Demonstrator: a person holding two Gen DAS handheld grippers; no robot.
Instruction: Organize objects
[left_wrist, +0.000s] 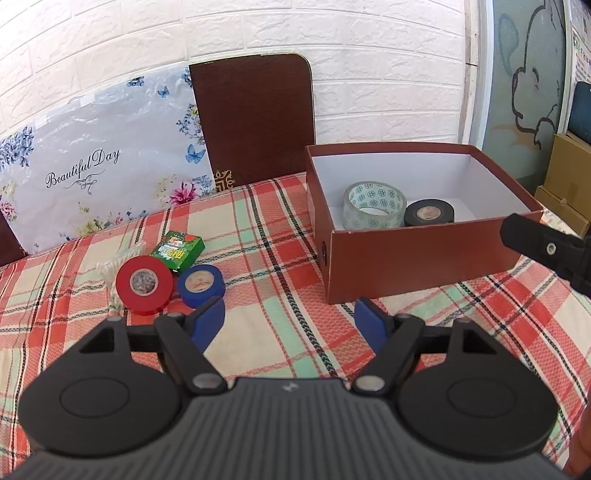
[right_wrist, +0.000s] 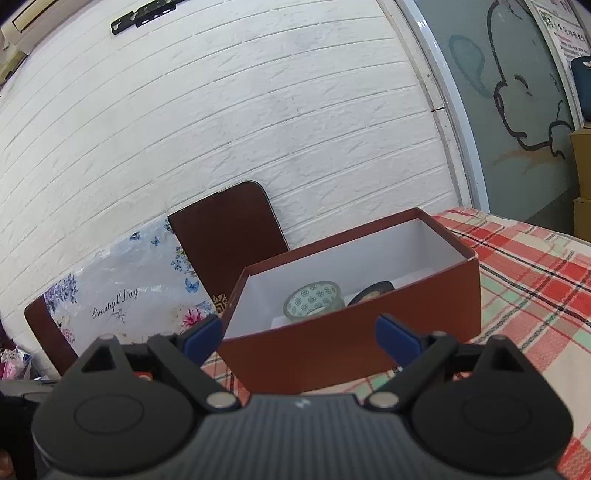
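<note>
1. the brown box (left_wrist: 417, 258) sits on the plaid tablecloth (left_wrist: 280, 258), already holding a clear tape roll (left_wrist: 373, 205) and a black tape roll (left_wrist: 428, 213).
2. a red tape roll (left_wrist: 144, 285), a blue tape roll (left_wrist: 201, 285) and a green packet (left_wrist: 178, 250) lie loose, well apart from the box; i judge collecting them comes next.
3. my left gripper (left_wrist: 288, 321) is spread wide and empty; it needs to swing left over the blue roll.
4. my right gripper (right_wrist: 299, 336), also wide and empty, faces the box's near wall.

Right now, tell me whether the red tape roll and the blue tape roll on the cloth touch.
Touching. The left wrist view shows the red tape roll pressed against the blue tape roll, no cloth between them.
</note>
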